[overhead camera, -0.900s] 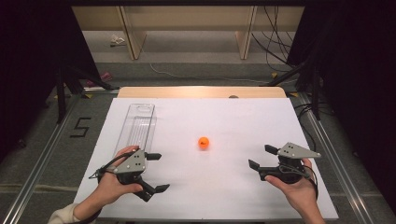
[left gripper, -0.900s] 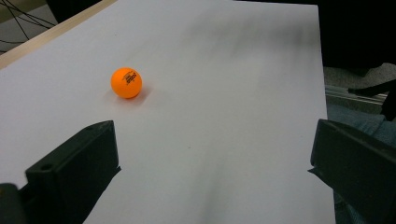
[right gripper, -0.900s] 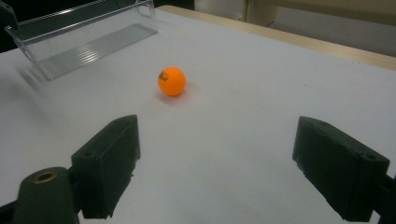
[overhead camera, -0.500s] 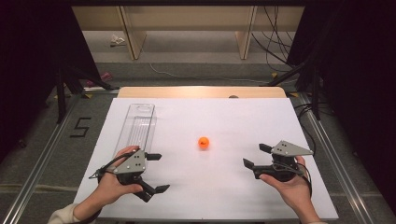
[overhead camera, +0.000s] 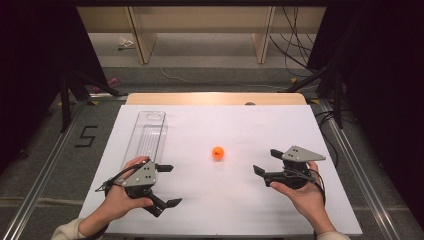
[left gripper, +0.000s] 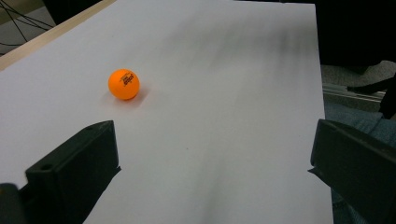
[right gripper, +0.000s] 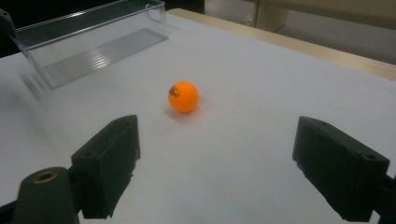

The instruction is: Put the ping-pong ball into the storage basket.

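Two grippers are in my hands, both with jaws spread wide and nothing held. My left gripper (overhead camera: 166,185) rests low over the white worktop (overhead camera: 240,125); my right gripper (overhead camera: 265,162) sits well apart from it, jaws pointing toward the left one. One smooth, glossy orange ball (overhead camera: 218,153) lies on the worktop between the two grippers, ahead of both and touching neither. In the right gripper view the ball (right gripper: 183,96) sits ahead of the jaws, nearer the left jaw; its small dark print is too small to read. A clear plastic tray (overhead camera: 146,137), long and rectangular with a ribbed floor, lies just ahead of my left gripper. The worktop surface is matte and plain. On the grey floor beside the worktop, a black "5" (overhead camera: 86,136) is marked.
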Demonstrator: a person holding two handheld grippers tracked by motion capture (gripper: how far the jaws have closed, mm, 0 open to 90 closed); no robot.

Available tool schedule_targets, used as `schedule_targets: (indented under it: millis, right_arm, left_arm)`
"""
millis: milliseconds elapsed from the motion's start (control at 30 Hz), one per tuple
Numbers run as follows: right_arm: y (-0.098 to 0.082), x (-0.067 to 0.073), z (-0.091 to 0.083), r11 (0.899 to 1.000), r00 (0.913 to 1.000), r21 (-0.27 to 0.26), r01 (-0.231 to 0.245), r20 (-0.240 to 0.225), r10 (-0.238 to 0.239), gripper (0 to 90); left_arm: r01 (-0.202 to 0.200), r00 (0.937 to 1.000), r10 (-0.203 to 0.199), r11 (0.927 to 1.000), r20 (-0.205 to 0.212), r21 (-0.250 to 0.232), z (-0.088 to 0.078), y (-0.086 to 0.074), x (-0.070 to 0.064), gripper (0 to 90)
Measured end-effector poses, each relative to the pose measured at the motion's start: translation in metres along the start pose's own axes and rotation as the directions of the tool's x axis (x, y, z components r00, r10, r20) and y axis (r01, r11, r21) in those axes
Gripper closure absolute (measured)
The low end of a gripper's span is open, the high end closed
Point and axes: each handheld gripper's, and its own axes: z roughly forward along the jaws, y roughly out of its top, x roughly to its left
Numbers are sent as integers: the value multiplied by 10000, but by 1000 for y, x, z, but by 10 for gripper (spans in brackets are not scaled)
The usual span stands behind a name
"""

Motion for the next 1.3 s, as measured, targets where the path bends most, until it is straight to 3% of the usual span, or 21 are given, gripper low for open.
schedule_targets:
  millis: [1300]
  right_arm:
    - [16,9,63,9971,9970,625,432,-661,-390,160]
  left_arm:
    - [-116,9999,116,9999,73,36,-1,1,-1,7]
